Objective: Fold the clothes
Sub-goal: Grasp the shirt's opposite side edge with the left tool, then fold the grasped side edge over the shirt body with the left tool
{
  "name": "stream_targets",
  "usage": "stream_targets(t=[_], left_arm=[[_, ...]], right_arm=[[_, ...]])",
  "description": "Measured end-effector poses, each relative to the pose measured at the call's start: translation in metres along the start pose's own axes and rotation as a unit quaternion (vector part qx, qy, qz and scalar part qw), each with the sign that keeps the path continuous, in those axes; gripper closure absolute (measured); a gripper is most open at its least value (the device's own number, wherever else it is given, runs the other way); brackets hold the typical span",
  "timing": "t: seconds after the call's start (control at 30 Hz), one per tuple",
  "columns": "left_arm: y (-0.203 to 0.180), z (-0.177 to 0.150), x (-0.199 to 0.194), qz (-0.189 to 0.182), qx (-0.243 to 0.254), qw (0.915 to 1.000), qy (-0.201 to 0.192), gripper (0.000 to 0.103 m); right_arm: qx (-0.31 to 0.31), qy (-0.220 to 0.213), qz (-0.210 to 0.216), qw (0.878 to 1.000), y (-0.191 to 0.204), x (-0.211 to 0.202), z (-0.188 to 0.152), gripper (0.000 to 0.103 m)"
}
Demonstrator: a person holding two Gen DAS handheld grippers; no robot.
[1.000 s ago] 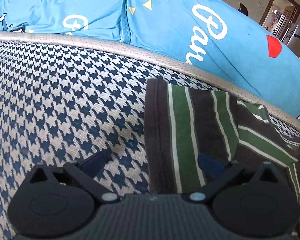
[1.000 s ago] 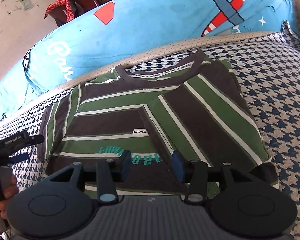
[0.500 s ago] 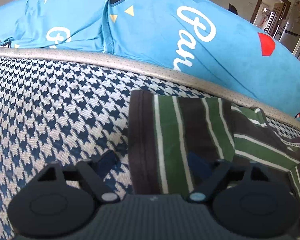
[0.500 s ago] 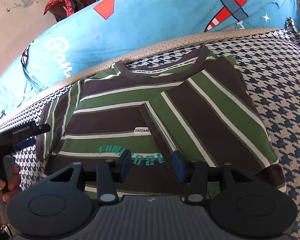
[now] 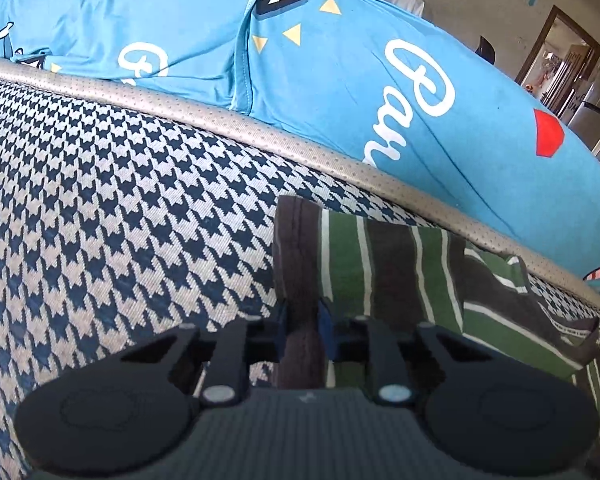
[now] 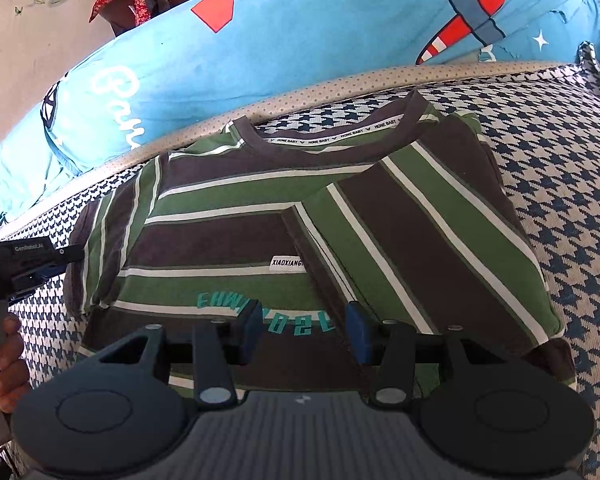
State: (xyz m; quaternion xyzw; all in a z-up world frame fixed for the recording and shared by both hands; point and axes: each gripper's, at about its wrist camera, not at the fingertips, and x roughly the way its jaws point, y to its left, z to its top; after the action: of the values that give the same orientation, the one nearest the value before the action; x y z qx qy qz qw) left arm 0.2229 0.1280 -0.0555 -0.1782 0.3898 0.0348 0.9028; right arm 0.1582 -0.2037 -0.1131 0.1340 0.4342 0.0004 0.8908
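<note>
A green, dark-brown and white striped T-shirt [image 6: 260, 216] lies on the houndstooth cover, its right side folded over the chest. In the left wrist view its left sleeve [image 5: 380, 256] spreads ahead, and my left gripper [image 5: 303, 330] is shut on the sleeve's dark cuff edge. From the right wrist view the left gripper [image 6: 56, 260] shows at the far left, pinching that sleeve. My right gripper [image 6: 305, 330] hovers open over the shirt's lower hem near the teal lettering, holding nothing.
The houndstooth cover [image 5: 120, 216] stretches wide to the left. A beige piped edge [image 5: 260, 132] and big blue printed cushions [image 6: 340, 32] back the shirt. A person's hand [image 6: 4, 360] holds the left gripper's handle. A doorway [image 5: 556, 56] shows far right.
My left gripper moved right onto the sleeve's cuff and went from open to shut on it. The right gripper stayed open and hardly shifted.
</note>
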Motion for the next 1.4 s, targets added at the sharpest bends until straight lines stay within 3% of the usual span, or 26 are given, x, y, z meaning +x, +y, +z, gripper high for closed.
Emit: stream_targets(t=[0.1, 0.37, 0.43, 0.47, 0.57, 0.7, 1.0, 1.1, 1.2, 1.3, 1.37, 1.4], left_arm=[[0.001, 0.000, 0.000, 0.002, -0.001, 1.0000, 0.000, 0.086], [0.003, 0.002, 0.003, 0.007, -0.008, 0.9999, -0.001, 0.072], [0.002, 0.003, 0.003, 0.005, -0.009, 0.9999, -0.002, 0.075], [0.001, 0.003, 0.002, 0.003, -0.011, 0.9999, -0.002, 0.084], [-0.001, 0.004, 0.000, 0.000, -0.016, 0.9999, -0.006, 0.095], [-0.014, 0.007, -0.013, -0.003, -0.006, 0.9997, -0.024, 0.096], [-0.073, -0.002, -0.049, -0.093, 0.052, 0.9935, -0.038, 0.097], [-0.104, -0.020, -0.056, -0.141, 0.092, 0.9856, -0.019, 0.097], [-0.132, -0.044, -0.056, -0.185, 0.144, 0.9718, 0.021, 0.096], [-0.152, -0.073, -0.054, -0.186, 0.200, 0.9610, 0.043, 0.091], [-0.152, -0.083, -0.056, -0.189, 0.208, 0.9586, 0.045, 0.067], [-0.151, -0.085, -0.057, -0.190, 0.209, 0.9583, 0.044, 0.061]], right_arm=[[0.001, 0.000, 0.000, 1.000, 0.000, 0.000, 0.000, 0.057], [-0.001, 0.001, -0.002, 1.000, 0.000, 0.001, 0.001, 0.057], [-0.001, 0.000, -0.001, 1.000, 0.000, 0.001, 0.001, 0.057], [-0.001, 0.000, -0.001, 1.000, 0.000, 0.001, 0.001, 0.057], [0.000, 0.000, 0.000, 1.000, -0.001, 0.000, 0.001, 0.057], [0.001, -0.001, 0.000, 1.000, -0.002, 0.000, 0.002, 0.057], [0.010, -0.011, -0.013, 1.000, -0.016, -0.009, 0.001, 0.057], [0.017, -0.015, -0.019, 1.000, -0.022, -0.012, 0.002, 0.057], [0.025, -0.019, -0.024, 0.999, -0.027, -0.014, 0.003, 0.057], [0.031, -0.023, -0.025, 0.999, -0.030, -0.016, 0.005, 0.057], [0.033, -0.028, -0.023, 0.999, -0.031, -0.017, 0.006, 0.057], [0.033, -0.030, -0.022, 0.999, -0.031, -0.017, 0.007, 0.057]])
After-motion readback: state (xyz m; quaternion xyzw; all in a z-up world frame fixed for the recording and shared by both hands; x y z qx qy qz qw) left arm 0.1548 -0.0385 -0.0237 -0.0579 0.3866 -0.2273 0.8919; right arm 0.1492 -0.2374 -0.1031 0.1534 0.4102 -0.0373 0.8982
